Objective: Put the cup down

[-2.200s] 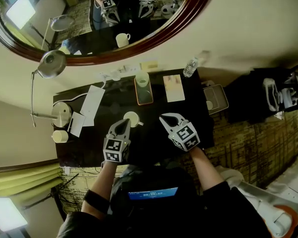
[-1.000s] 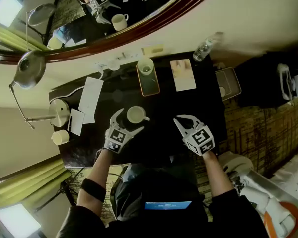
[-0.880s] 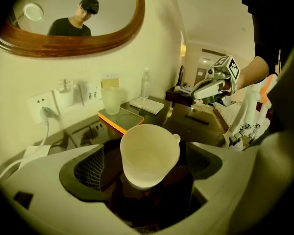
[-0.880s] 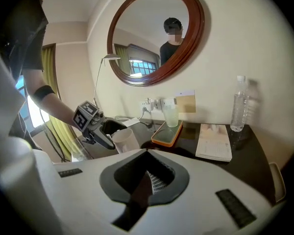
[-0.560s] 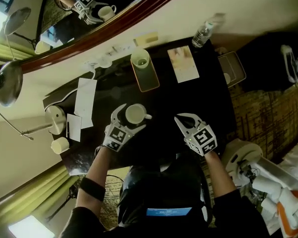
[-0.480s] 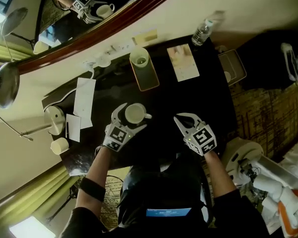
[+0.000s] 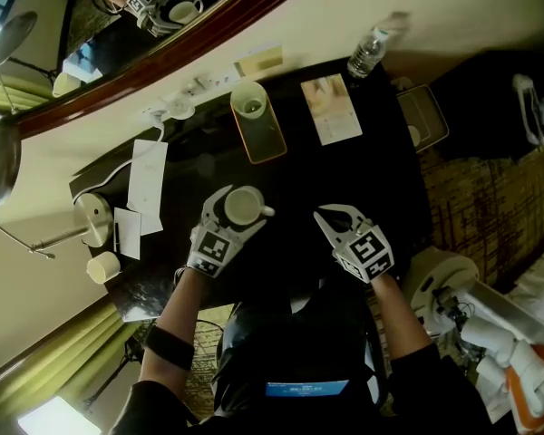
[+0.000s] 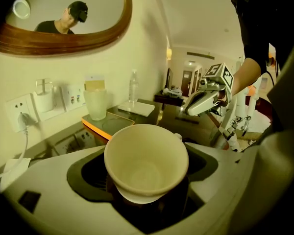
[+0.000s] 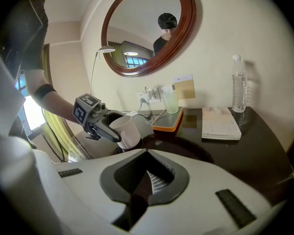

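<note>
A cream cup (image 7: 243,207) with a small handle sits between the jaws of my left gripper (image 7: 239,208) over the near middle of the dark table (image 7: 326,179). In the left gripper view the cup (image 8: 146,160) fills the gap and the dark pads lie against its lower sides; the jaws have just been closing on it. From the right gripper view the cup (image 9: 125,130) leans a little in the left gripper (image 9: 118,126). My right gripper (image 7: 322,214) hovers to the right of the cup, shut and empty, its jaws (image 9: 147,153) together.
An orange tray (image 7: 270,143) with a glass (image 7: 250,103) stands behind the cup. A booklet (image 7: 331,109) and a water bottle (image 7: 367,54) are at the back right. A lamp base (image 7: 92,214), papers (image 7: 147,175) and a small cup (image 7: 102,266) occupy the left end.
About two seconds ago the left gripper was just short of the cup with its jaws close together; its jaws now stand around the cup. The right gripper has stayed shut on the right.
</note>
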A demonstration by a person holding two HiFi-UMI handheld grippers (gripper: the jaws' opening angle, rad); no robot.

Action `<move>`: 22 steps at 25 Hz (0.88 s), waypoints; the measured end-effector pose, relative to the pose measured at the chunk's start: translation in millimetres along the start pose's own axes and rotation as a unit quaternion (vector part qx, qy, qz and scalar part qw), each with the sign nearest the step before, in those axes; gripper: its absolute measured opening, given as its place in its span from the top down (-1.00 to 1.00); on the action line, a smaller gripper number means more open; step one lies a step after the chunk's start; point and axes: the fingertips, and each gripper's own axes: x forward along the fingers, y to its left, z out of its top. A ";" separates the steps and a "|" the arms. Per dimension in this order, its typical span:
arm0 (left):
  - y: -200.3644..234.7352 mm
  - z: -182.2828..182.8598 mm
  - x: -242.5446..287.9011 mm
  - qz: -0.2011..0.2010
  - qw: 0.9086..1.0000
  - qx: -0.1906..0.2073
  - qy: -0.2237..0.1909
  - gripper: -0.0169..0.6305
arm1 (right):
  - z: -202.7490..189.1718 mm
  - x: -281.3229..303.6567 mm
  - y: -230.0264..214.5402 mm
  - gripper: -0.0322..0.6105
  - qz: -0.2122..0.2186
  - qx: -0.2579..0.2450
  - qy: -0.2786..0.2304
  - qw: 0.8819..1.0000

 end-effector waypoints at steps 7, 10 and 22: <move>8.9 18.4 3.0 0.029 0.999 -0.034 -0.018 -0.40 | 8.9 3.5 -2.6 0.85 0.006 -0.007 -0.005 1.000; 14.9 36.5 7.2 0.040 0.998 -0.038 -0.027 -0.40 | 14.2 5.5 -2.1 0.86 0.010 -0.012 -0.009 1.000; 58.0 109.1 47.4 0.077 0.995 -0.027 -0.055 -0.40 | 53.2 22.7 3.2 0.86 0.035 -0.041 -0.031 0.998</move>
